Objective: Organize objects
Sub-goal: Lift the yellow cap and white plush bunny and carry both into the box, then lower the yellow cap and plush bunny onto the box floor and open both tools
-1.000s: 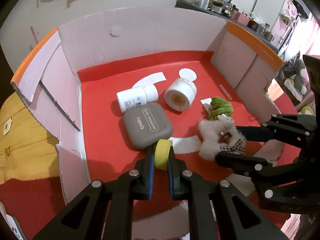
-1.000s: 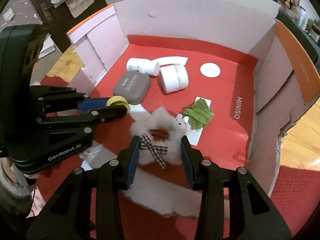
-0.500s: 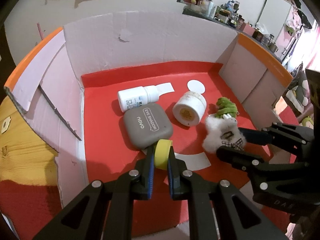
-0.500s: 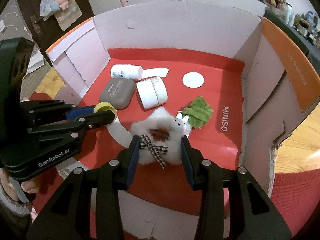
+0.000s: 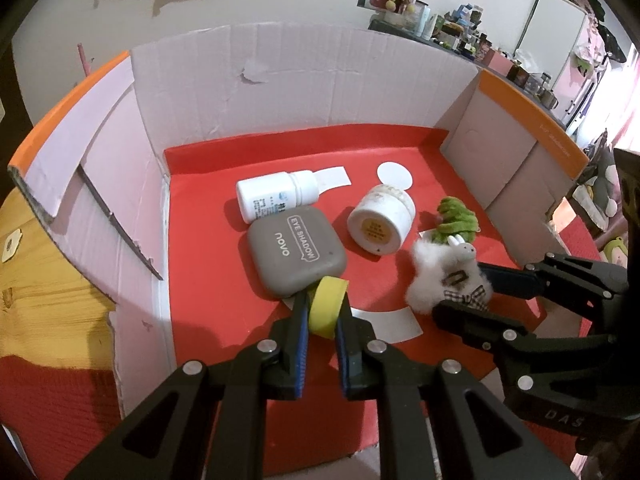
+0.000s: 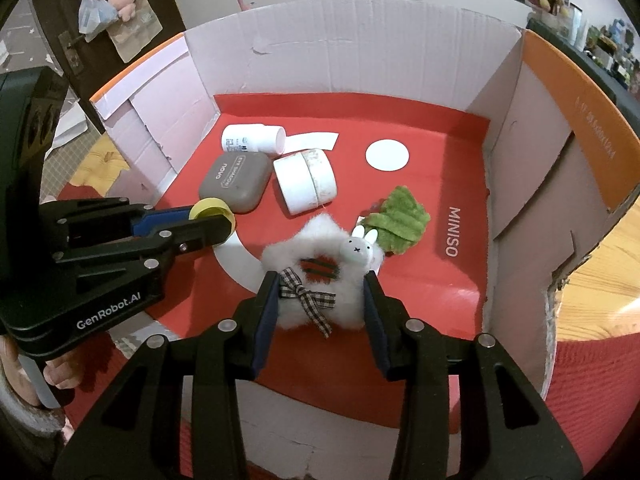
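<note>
My left gripper [image 5: 325, 307] is shut on a small yellow tape roll [image 5: 328, 306] and holds it over the near part of the red box floor [image 5: 208, 280]. It also shows in the right wrist view [image 6: 212, 216]. My right gripper [image 6: 320, 292] is shut on a white fluffy bunny plush [image 6: 320, 256] with a checked bow; the plush also shows in the left wrist view [image 5: 440, 276]. On the floor lie a grey eye shadow case [image 5: 296, 254], a white bottle [image 5: 272, 196], a white jar [image 5: 380, 220] and a green plush piece [image 5: 456, 220].
The cardboard box has tall white walls [image 5: 280, 88] with orange-edged side flaps [image 6: 568, 112]. A white round sticker [image 6: 387, 155] and a paper strip [image 6: 312, 142] lie on the floor at the back. Wooden floor and a red mat lie outside the box.
Both grippers have drawn back toward the near edge of the box and risen, each with its object still held. The things on the box floor have not moved.
</note>
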Tool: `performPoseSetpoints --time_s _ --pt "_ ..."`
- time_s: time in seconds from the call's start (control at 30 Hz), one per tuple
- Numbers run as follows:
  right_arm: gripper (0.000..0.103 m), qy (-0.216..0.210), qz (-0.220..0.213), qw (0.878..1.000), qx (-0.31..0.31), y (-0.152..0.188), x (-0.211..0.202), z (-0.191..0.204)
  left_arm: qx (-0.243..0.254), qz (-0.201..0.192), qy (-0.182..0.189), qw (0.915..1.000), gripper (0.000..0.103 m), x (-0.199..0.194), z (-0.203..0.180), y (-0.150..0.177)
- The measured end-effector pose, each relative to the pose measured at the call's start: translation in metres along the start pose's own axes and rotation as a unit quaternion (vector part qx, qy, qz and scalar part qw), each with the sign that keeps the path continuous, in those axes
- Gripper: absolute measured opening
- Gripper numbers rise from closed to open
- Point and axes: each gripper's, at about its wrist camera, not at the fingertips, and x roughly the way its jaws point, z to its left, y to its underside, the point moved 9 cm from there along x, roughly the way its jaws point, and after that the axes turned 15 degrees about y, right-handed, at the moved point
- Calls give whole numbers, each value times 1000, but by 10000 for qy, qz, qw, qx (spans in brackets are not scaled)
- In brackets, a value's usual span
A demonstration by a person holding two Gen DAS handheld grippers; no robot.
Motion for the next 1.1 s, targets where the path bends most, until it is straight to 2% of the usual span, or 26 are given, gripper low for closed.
performPoseSetpoints --time_s 0.43,0.53,0.6,0.67,0.9,1.0,1.1 --pt "43 -49 8 10000 50 1 0 2 20 -4 10 10000 13 -1 2 0" --pt "48 -41 0 10000 52 1 0 3 21 -6 4 10000 13 -1 2 0" --pt "55 -18 -24 10000 53 1 -1 2 25 -8 -24 10000 13 -2 2 0" --pt "56 -6 -53 10000 64 1 -2 2 56 -9 -76 10000 14 -2 2 1" --pt "58 -5 -95 9999 87 0 -4 3 90 -45 -135 9999 32 -5 1 2" --pt "63 7 -116 9999 85 -1 -6 3 58 -50 -142 9999 33 -6 3 3" --pt "63 4 -134 9999 84 -1 -8 3 49 -56 -155 9999 33 -8 3 4"
